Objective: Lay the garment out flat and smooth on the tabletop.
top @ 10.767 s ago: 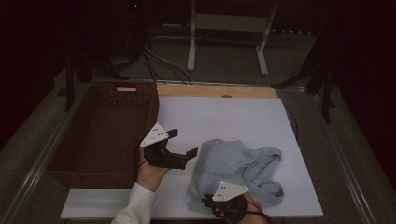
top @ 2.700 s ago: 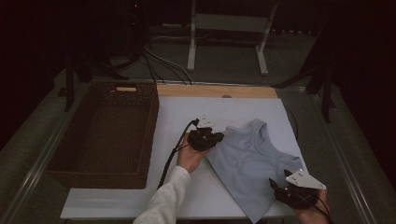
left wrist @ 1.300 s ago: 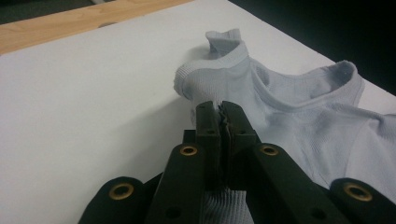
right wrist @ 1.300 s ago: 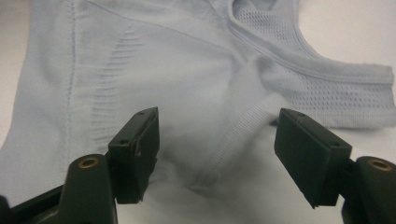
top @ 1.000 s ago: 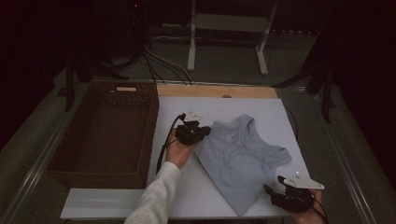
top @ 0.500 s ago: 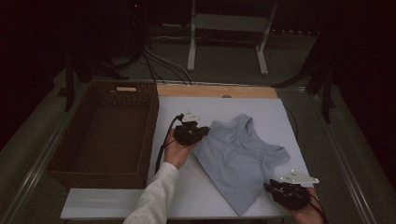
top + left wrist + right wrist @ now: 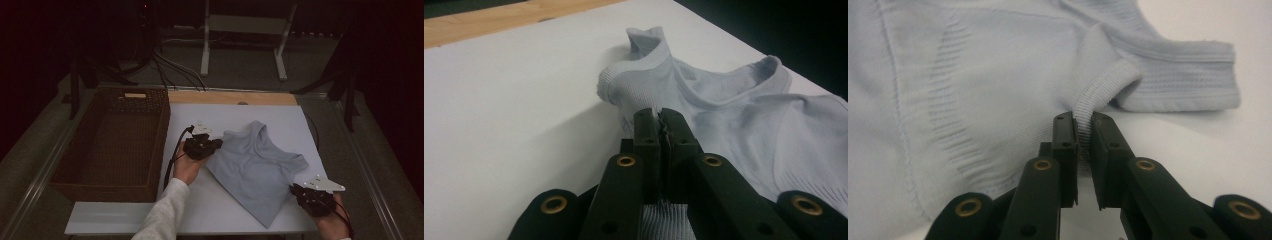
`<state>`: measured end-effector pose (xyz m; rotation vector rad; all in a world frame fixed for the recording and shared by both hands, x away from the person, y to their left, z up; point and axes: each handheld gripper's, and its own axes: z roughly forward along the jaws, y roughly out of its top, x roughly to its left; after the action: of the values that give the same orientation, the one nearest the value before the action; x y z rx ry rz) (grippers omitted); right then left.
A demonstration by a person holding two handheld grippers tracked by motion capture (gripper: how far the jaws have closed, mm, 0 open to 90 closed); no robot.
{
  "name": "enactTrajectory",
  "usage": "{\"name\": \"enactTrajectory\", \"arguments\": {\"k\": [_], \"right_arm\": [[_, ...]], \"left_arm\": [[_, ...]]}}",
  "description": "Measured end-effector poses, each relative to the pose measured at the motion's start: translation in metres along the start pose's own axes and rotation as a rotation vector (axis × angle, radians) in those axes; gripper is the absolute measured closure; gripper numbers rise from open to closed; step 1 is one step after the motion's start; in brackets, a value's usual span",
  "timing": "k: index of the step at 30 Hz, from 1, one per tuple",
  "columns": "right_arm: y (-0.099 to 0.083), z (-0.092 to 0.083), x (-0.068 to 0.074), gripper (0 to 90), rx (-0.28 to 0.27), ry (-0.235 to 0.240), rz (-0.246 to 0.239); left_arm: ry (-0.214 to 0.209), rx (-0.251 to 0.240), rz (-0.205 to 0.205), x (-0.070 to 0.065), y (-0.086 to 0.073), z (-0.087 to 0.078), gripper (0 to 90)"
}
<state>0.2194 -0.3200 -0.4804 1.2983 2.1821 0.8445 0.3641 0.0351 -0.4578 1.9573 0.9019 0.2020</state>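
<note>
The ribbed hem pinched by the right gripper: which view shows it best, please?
The right gripper view: the ribbed hem stands large, pinched in the right gripper. The high view shows that gripper at the shirt edge, too small for detail. The left gripper view shows other shirt parts.

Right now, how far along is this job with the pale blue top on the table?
Done so far: the pale blue top lies spread nearly flat on the white board. In hand: the left gripper pinches one edge of it, and the right gripper has just been closing on a ribbed edge that sits between its jaws. Left to do, probably: folding it and perhaps moving it to the wicker basket, which holds no clothing.
</note>
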Motion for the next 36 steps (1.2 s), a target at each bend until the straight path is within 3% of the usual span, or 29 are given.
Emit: {"name": "enactTrajectory", "arguments": {"k": [10,36], "right_arm": [[0.009,0.003,-0.008,82.8,-0.023,-0.075,-0.018],[0.028,0.015,-0.012,82.9,-0.059,-0.086,-0.013]], "left_arm": [[-0.019,-0.011,0.012,-0.008,-0.003,-0.008,87.6],[-0.028,-0.043,0.012,-0.015,-0.023,-0.039,87.6]]}}
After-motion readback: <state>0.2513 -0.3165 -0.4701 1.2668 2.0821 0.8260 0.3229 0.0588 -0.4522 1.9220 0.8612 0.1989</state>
